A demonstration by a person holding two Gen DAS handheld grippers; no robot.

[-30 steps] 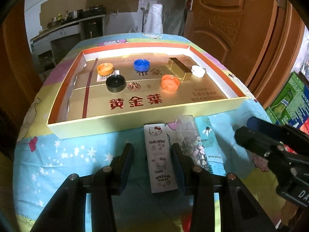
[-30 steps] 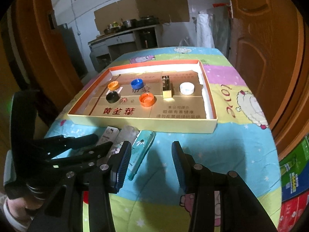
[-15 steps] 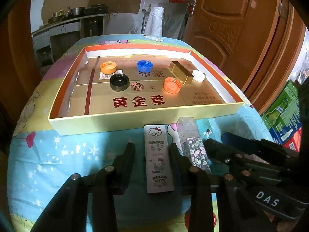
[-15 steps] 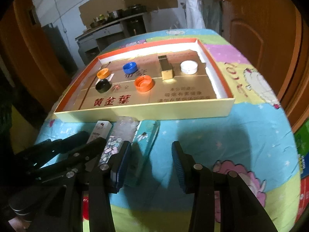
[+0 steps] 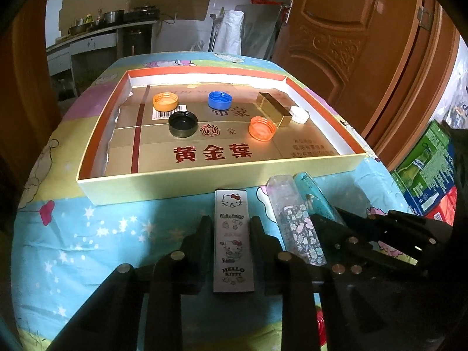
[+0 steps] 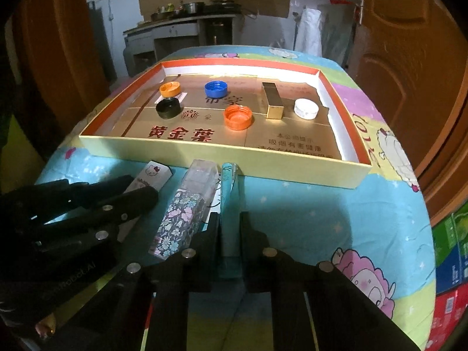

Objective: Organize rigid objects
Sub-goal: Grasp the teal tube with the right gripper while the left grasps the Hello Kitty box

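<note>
On the cloth-covered counter [image 5: 87, 234], before the shallow card tray [image 5: 222, 180], the left hand-held gripper [image 5: 231, 234] has just clenched on the flat white box [image 5: 232, 242], a floral tube [image 6: 178, 222] lies between, and the right hand-held gripper [image 6: 229, 228] has just clenched on the slim teal box [image 6: 229, 204].

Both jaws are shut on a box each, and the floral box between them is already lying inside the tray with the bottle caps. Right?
Not quite. The floral box lies on the tablecloth outside the tray, as the right wrist view shows. The rest holds.
</note>
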